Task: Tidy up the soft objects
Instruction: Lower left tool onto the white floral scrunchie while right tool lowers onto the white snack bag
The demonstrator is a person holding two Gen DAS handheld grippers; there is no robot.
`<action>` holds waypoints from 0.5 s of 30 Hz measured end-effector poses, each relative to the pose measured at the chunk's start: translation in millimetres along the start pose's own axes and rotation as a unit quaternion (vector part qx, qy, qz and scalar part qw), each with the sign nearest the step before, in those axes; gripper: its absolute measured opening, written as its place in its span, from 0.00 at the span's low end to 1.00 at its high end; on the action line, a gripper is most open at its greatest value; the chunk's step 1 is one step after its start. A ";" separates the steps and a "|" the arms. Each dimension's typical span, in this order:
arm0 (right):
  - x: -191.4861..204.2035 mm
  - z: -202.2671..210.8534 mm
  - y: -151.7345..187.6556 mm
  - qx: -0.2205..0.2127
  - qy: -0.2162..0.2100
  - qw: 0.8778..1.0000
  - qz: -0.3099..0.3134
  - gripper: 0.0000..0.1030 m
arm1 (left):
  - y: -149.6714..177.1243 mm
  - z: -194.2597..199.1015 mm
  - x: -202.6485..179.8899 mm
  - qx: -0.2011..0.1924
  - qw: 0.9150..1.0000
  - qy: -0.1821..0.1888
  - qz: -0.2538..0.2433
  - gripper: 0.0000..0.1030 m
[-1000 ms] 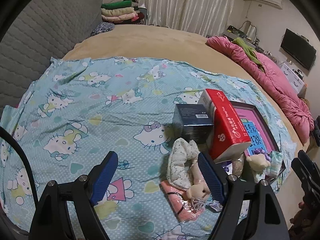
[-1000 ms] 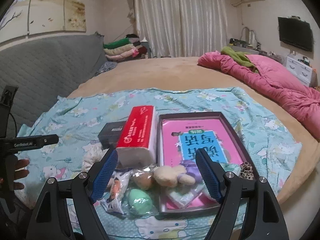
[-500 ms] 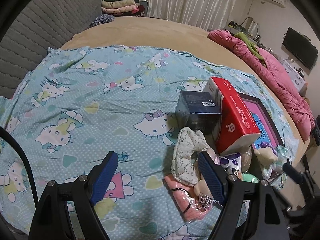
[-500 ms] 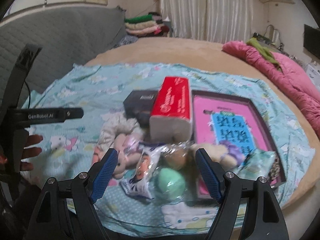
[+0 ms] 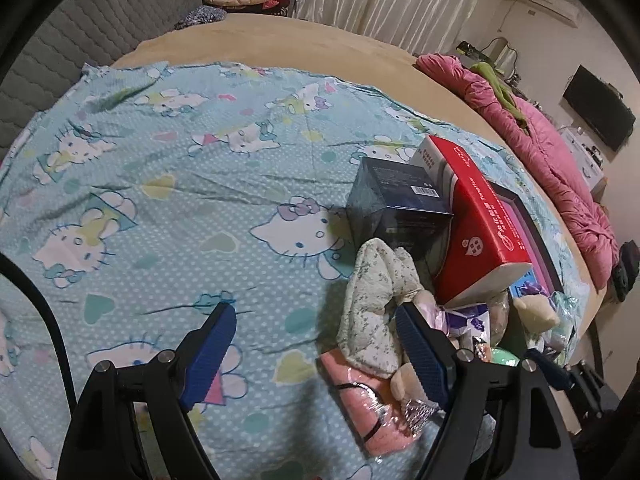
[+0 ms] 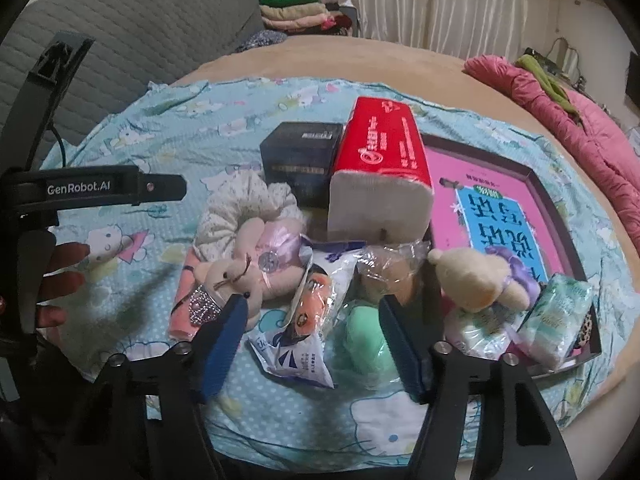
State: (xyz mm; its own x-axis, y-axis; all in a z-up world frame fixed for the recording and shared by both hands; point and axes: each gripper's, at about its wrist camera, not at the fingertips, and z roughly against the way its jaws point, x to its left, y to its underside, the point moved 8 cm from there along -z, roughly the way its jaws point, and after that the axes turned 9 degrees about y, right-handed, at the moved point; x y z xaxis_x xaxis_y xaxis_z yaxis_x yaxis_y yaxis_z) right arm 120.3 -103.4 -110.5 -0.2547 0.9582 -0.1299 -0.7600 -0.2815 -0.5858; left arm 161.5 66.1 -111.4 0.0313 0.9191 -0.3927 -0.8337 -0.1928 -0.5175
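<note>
Soft things lie piled on a blue Hello Kitty sheet: a floral cloth scrunchie, a plush rabbit, a pink wrapped cloth, a green sponge, a snack packet and a cream bear. My left gripper is open, its right finger beside the scrunchie. My right gripper is open and low over the packet and green sponge.
A red tissue pack and a dark box stand behind the pile. A dark tray with a pink book lies right, tissue packets at its near end. A pink quilt lies far right.
Both grippers have moved forward and down toward the pile. The right gripper has shifted left, so the packet and sponge now lie between its fingers.
</note>
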 end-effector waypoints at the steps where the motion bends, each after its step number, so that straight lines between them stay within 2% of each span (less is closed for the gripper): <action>1: 0.0 -1.3 0.0 0.001 0.000 1.000 0.001 0.58 | 0.1 -2.6 -0.5 0.000 1.000 0.003 0.001 0.79; 3: 2.3 -5.3 0.5 0.005 -0.001 1.000 0.005 0.54 | 0.6 -7.6 -1.3 0.006 1.000 0.005 0.003 0.79; 8: 7.6 -12.9 3.4 0.013 0.001 1.000 0.014 0.52 | 0.6 -13.3 -3.5 0.008 1.000 0.004 -0.008 0.79; 13: 9.0 -23.4 5.1 0.026 -0.001 1.000 0.012 0.41 | 0.4 -18.0 -2.0 0.011 1.000 0.005 -0.009 0.79; 15: 8.4 -28.0 6.3 0.032 0.001 0.999 0.010 0.40 | 0.5 -19.7 -1.9 0.013 1.000 0.006 -0.011 0.79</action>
State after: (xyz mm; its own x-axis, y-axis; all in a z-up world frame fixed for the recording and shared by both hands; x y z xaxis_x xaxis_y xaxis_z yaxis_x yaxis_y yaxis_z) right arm 130.1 -95.8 -137.7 -0.2693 0.9522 -0.1440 -0.7910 -0.3040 -0.5309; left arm 171.8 57.5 -125.9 0.0568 0.9188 -0.3906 -0.8463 -0.1632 -0.5071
